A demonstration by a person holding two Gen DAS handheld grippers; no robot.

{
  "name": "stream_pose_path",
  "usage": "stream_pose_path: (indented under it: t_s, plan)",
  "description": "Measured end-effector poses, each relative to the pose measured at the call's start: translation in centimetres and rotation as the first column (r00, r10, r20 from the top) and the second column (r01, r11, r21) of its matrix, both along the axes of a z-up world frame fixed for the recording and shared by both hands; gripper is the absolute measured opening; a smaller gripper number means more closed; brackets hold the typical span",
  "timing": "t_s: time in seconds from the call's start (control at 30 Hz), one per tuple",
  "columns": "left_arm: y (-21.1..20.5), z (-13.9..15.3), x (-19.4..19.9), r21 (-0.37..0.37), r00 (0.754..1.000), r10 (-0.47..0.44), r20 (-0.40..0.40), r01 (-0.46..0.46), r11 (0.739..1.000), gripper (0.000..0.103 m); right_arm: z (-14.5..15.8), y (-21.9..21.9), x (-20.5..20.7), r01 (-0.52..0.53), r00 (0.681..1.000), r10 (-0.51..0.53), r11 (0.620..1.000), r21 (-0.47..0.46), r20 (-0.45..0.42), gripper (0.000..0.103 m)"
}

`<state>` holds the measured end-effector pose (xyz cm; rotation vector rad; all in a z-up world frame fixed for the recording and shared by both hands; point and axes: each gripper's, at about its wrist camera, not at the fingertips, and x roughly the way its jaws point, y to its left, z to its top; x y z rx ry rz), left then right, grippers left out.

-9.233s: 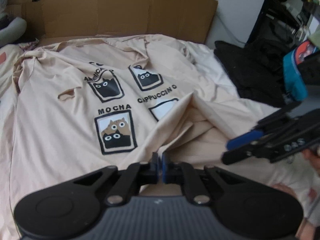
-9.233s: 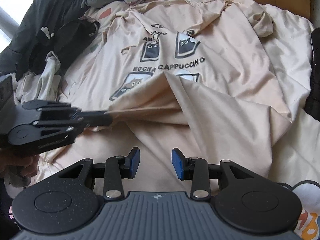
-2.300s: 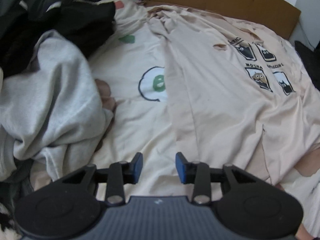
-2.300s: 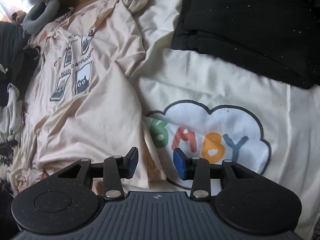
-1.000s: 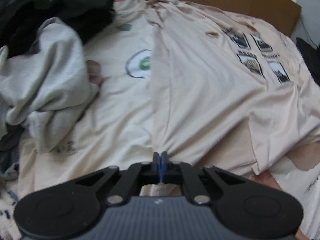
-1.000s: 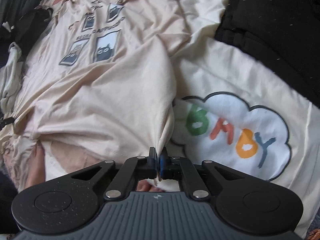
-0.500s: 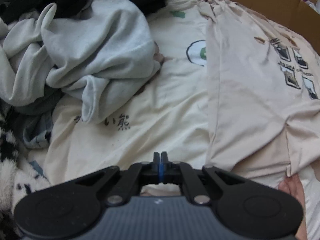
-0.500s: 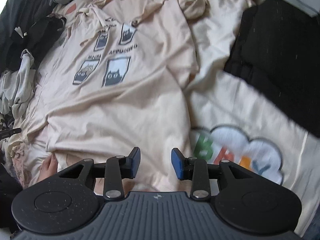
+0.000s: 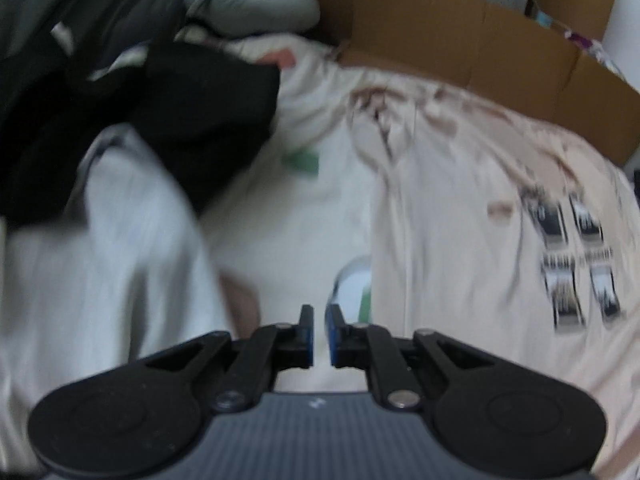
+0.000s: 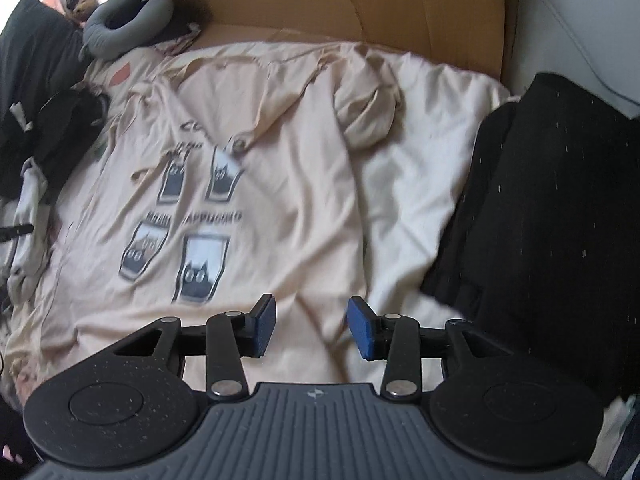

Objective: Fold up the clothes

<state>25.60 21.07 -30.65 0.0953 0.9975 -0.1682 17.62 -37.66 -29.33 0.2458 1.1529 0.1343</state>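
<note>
Beige tee [image 10: 280,184] spread flat on bed [image 10: 420,184] for folding; left gripper [image 9: 319,334] and right gripper [image 10: 312,326] both opening, empty, hovering above.

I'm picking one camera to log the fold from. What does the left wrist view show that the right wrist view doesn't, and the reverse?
Only the left wrist view: the left gripper, jaws opening with nothing between them, and a big pale grey garment.
Only the right wrist view: the right gripper, jaws opening and empty, and dark folded clothes.
Both: the beige T-shirt with its cat print, spread flat, and the cardboard behind it.
</note>
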Motion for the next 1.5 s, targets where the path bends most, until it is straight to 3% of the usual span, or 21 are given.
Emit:
stream_pose_path:
  t_s: [0.27, 0.47, 0.67, 0.8, 1.13, 1.23, 1.5]
  plan:
    - [-3.6, 0.7, 7.6, -0.004, 0.996, -0.044, 0.077, 0.044, 0.999, 0.009, -0.5, 0.8, 3.2, -0.016, 1.0, 0.017, 1.0, -0.027, 0.02, 0.047]
    - [-7.3, -0.4, 11.7, 0.004, 0.99, -0.067, 0.121, 0.067, 0.998, 0.009, -1.2, 1.1, 5.3, 0.002, 1.0, -0.002, 1.0, -0.019, 0.03, 0.047]
    - [-10.5, -2.6, 15.4, 0.03, 0.984, -0.119, 0.133, 0.116, 0.993, 0.011, -1.3, 2.9, 9.1, -0.054, 0.996, 0.054, 0.999, -0.009, 0.064, 0.047]
    - [-11.1, -4.3, 17.8, 0.024, 0.983, -0.134, 0.126, 0.132, 0.991, 0.011, -1.2, 4.5, 12.3, -0.083, 0.992, 0.082, 0.997, 0.006, 0.096, 0.047]
    - [-11.4, -7.6, 21.9, -0.052, 0.976, -0.154, 0.151, 0.164, 0.985, 0.024, -1.5, 10.5, 19.6, -0.237, 0.963, 0.238, 0.971, -0.02, 0.127, 0.047]
    - [-11.3, -8.1, 22.6, -0.074, 0.979, -0.136, 0.15, 0.148, 0.986, 0.039, -1.5, 12.5, 21.3, -0.292, 0.947, 0.292, 0.956, -0.02, 0.13, 0.047]
    - [-11.1, -7.9, 23.7, -0.14, 0.978, -0.12, 0.172, 0.145, 0.98, 0.034, -2.2, 18.8, 26.2, -0.398, 0.905, 0.398, 0.917, -0.035, 0.15, 0.047]
